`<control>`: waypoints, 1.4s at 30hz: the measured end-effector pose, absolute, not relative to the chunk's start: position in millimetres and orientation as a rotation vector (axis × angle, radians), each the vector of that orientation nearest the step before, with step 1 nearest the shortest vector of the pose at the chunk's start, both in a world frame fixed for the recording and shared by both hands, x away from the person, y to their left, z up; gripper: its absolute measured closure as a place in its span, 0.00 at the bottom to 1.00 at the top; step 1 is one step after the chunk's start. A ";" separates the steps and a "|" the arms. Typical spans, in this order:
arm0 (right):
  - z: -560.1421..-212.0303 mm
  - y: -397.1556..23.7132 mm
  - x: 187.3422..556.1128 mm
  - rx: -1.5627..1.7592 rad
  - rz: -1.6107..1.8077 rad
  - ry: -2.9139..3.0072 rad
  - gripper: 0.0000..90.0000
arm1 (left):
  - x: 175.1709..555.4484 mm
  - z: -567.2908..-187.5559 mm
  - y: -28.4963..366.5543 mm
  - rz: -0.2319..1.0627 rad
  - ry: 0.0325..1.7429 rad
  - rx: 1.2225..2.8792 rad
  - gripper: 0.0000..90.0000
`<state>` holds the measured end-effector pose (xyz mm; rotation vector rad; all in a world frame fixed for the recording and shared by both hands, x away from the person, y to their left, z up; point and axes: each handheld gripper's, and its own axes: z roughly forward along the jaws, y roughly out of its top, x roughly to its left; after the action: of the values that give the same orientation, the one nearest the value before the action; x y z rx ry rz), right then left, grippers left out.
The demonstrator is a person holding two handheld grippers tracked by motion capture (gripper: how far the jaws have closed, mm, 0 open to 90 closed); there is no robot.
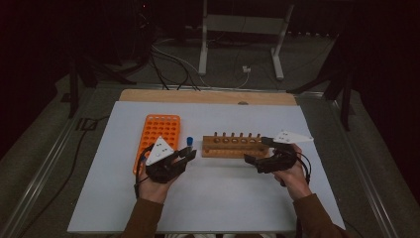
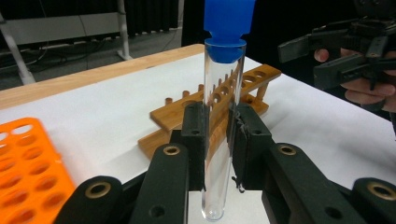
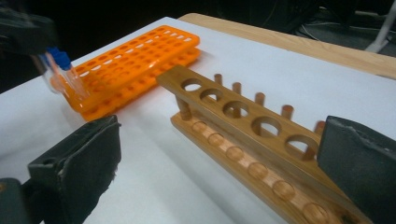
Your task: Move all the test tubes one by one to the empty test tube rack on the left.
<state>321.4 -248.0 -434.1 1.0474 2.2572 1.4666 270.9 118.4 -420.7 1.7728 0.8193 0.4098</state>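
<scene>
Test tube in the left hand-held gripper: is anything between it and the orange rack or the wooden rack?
Nothing visible. The test tube, clamped upright in the left hand-held gripper, sits between the orange rack and the wooden rack, with bare table toward both. The wooden rack's holes look empty. The right hand-held gripper is open at its far end.

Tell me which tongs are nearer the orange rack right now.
Left. The left tongs, shut on the blue-capped tube, sit right beside the orange rack. The right tongs stand open at the far end of the wooden rack.
</scene>
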 end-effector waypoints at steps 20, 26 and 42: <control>-445.5 -276.3 314.5 1.129 1.442 2.177 0.00 | 248.6 -418.9 200.5 0.471 0.885 1.711 0.87; -447.6 -280.3 312.2 1.138 1.453 2.159 0.00 | 247.6 -422.7 219.6 0.492 0.928 1.696 0.87; -449.0 -286.1 309.7 1.154 1.461 2.139 0.00 | 248.3 -443.8 245.8 0.658 1.083 1.590 0.87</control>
<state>309.7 -286.1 -449.0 1.1542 2.1394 1.4611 248.3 245.8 -443.8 1.5901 1.0830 0.6582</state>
